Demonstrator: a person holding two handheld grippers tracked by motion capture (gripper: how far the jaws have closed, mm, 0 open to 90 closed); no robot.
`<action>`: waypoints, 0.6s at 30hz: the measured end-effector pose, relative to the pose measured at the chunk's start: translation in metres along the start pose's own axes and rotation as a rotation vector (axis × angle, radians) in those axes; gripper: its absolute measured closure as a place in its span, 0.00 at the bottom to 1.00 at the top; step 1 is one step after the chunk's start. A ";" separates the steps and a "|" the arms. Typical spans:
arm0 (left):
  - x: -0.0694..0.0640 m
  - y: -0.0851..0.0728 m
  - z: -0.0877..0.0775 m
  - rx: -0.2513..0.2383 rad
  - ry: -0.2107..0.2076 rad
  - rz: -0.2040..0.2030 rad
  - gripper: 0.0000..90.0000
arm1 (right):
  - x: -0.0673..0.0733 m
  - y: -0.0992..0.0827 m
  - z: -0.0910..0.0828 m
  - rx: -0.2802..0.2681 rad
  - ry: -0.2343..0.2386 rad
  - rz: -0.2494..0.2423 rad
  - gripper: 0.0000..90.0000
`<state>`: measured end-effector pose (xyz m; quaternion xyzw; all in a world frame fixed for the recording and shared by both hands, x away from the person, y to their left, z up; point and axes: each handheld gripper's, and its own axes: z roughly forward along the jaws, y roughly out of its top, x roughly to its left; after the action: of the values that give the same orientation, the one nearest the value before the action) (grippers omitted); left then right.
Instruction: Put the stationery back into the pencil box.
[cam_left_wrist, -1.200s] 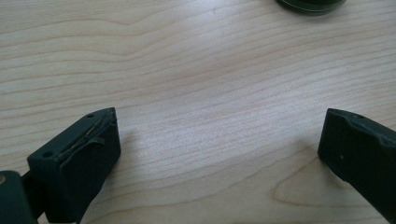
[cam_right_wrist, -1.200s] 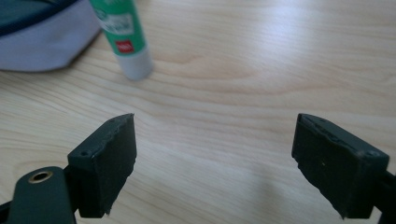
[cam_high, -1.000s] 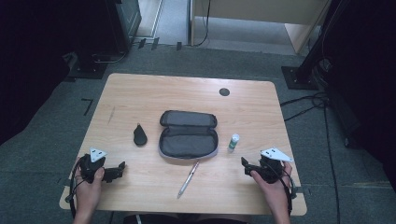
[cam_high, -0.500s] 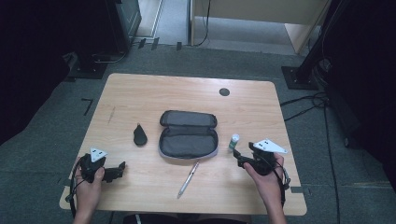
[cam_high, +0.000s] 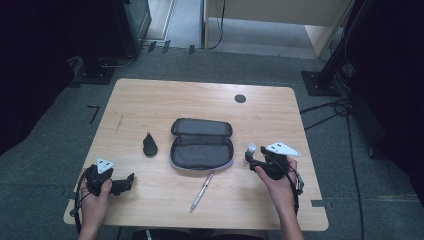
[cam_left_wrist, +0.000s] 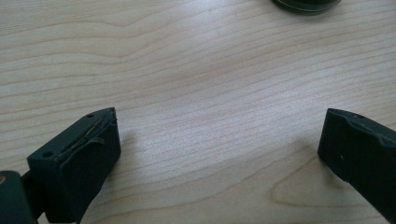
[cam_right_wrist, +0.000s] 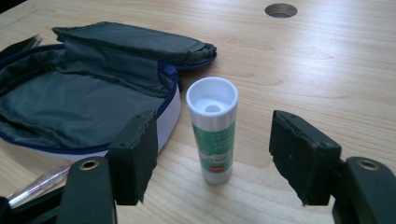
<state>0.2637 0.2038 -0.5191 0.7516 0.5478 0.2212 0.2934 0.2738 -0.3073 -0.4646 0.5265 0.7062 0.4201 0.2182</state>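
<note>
The right gripper (cam_high: 252, 159) is up at the small white glue stick with a green label (cam_right_wrist: 212, 128), which stands upright on the light wooden table (cam_high: 200, 100) just beside the right end of the open dark grey zip pencil case (cam_high: 202, 145). Its jaws have just been closing and now straddle the stick, gaps showing on both sides, pads not touching it. The left gripper (cam_high: 127, 182) rests at the near left corner, jaws spread wide over bare wood, holding nothing. A silver pen (cam_high: 201, 191) lies in front of the case, and a small dark teardrop-shaped object (cam_high: 149, 145) sits to its left.
</note>
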 end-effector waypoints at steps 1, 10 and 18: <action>0.000 0.000 0.000 0.000 0.000 0.000 0.00 | 0.000 0.000 0.001 0.003 -0.002 -0.001 0.37; 0.000 0.000 0.000 0.000 0.000 0.000 0.00 | 0.001 0.006 0.012 0.002 -0.008 -0.022 0.44; 0.000 0.000 0.000 -0.001 -0.002 0.001 0.00 | 0.004 0.006 0.016 0.005 -0.007 -0.036 0.53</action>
<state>0.2637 0.2036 -0.5191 0.7519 0.5472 0.2208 0.2941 0.2879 -0.2971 -0.4685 0.5157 0.7159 0.4123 0.2270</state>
